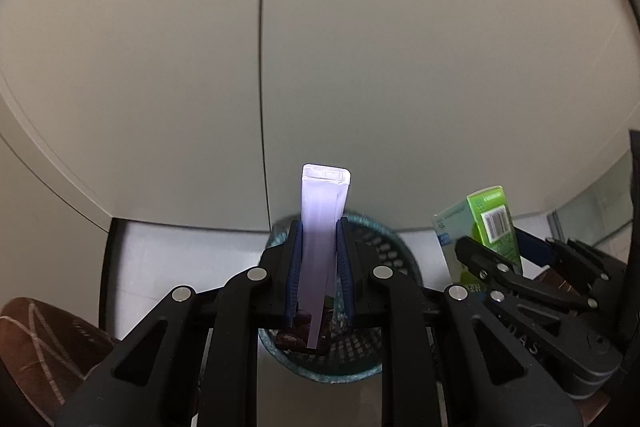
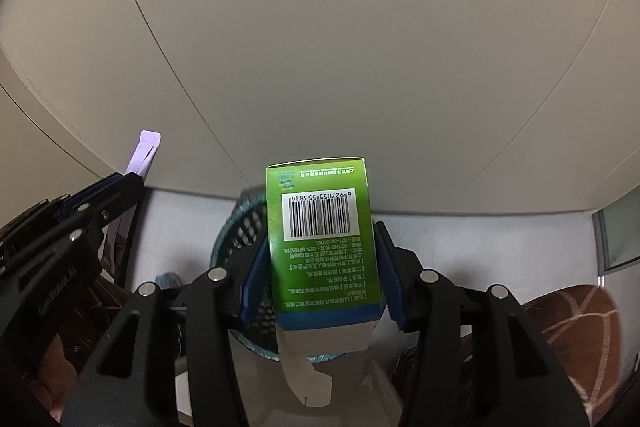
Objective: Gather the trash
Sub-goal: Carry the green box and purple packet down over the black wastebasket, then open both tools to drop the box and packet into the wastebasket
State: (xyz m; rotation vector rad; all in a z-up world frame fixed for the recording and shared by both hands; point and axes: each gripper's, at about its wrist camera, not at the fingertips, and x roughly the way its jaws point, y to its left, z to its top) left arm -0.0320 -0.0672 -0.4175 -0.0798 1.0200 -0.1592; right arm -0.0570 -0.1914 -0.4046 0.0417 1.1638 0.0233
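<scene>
The left gripper (image 1: 318, 263) is clamping a long, pale lilac sachet (image 1: 324, 219) between its blue pads (image 1: 295, 267), jaws nearly together because the packet is so thin. The sachet is standing up along the fingers, its sealed top poking well past the tips, with a dark printed end hanging down behind the pads. Holding it by the middle is keeping it straight rather than flopping.

The right gripper (image 2: 322, 267) is gripping a green cardboard box (image 2: 322, 223) by its two narrow sides, jaws set about half wide to suit the box. The barcode face is turned toward the camera, and an opened white flap (image 2: 308, 367) is dangling from the box's near end.

Both grippers are pointing steeply downward, side by side, and each is showing at the edge of the other's view. Directly beneath and beyond their fingertips is sitting a round teal mesh waste basket (image 1: 384, 251), on a pale floor (image 2: 480, 247) against a white cabinet front (image 1: 160, 67). Both pieces of trash appear to be held above its mouth, probably so they can be dropped straight in; neither has been let go yet. A brown patterned object (image 2: 580, 327) is lying on the floor near the basket.
</scene>
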